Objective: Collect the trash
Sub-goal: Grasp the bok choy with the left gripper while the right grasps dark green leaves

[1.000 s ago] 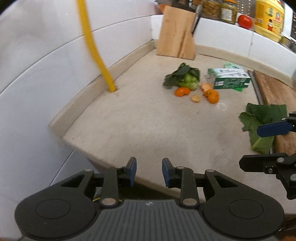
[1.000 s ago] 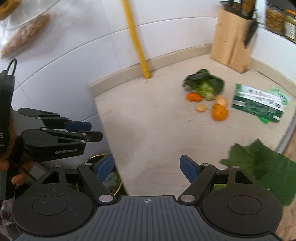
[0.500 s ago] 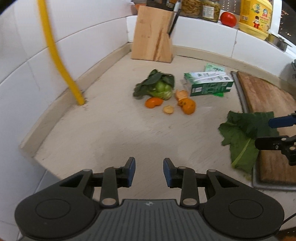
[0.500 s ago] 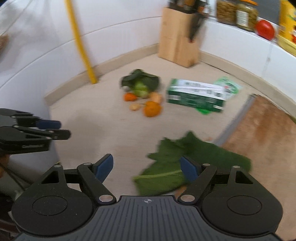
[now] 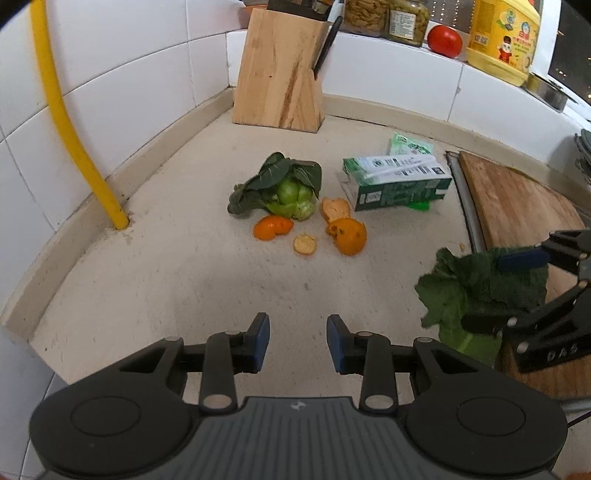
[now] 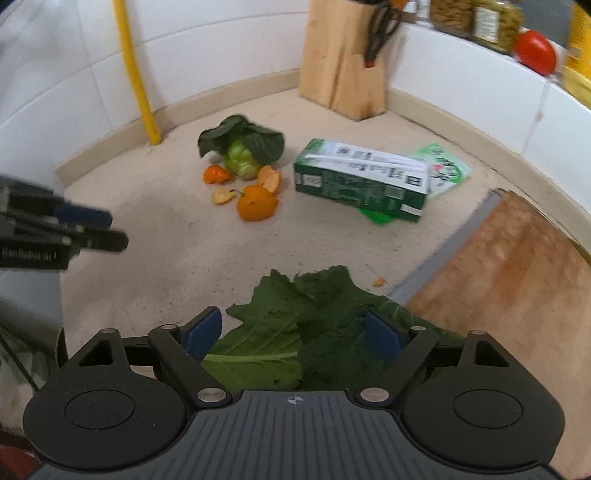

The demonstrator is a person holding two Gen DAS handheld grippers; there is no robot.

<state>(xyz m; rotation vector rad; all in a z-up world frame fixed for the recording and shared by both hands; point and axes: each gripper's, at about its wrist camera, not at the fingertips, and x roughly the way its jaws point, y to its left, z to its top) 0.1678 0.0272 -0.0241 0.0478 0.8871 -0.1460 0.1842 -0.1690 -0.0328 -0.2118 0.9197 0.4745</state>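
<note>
A big green leaf (image 6: pixel 314 314) lies at the edge of the wooden cutting board (image 6: pixel 517 288). My right gripper (image 6: pixel 294 332) hangs just over it, jaws opening wide, the leaf under and between the pads without them pressing on it. My left gripper (image 5: pixel 298 341) hovers above bare counter, its jaws a little apart and holding nothing. Farther back lie a bok choy (image 5: pixel 284 188), orange peels (image 5: pixel 347 232), a green carton (image 5: pixel 397 181) and a green-white wrapper (image 5: pixel 410 144). In the left wrist view the right gripper (image 5: pixel 517 288) shows over the leaf (image 5: pixel 480 291).
A wooden knife block (image 5: pixel 280 74) stands in the back corner. A yellow pipe (image 5: pixel 74 147) runs down the left wall. Jars, a tomato (image 5: pixel 445 40) and a yellow bottle (image 5: pixel 498 33) sit on the tiled ledge. The counter's edge drops off at the near left.
Both grippers have moved in over the counter toward the trash. The right one came over the big leaf and its jaws widened. The bin below the counter edge has left its view.
</note>
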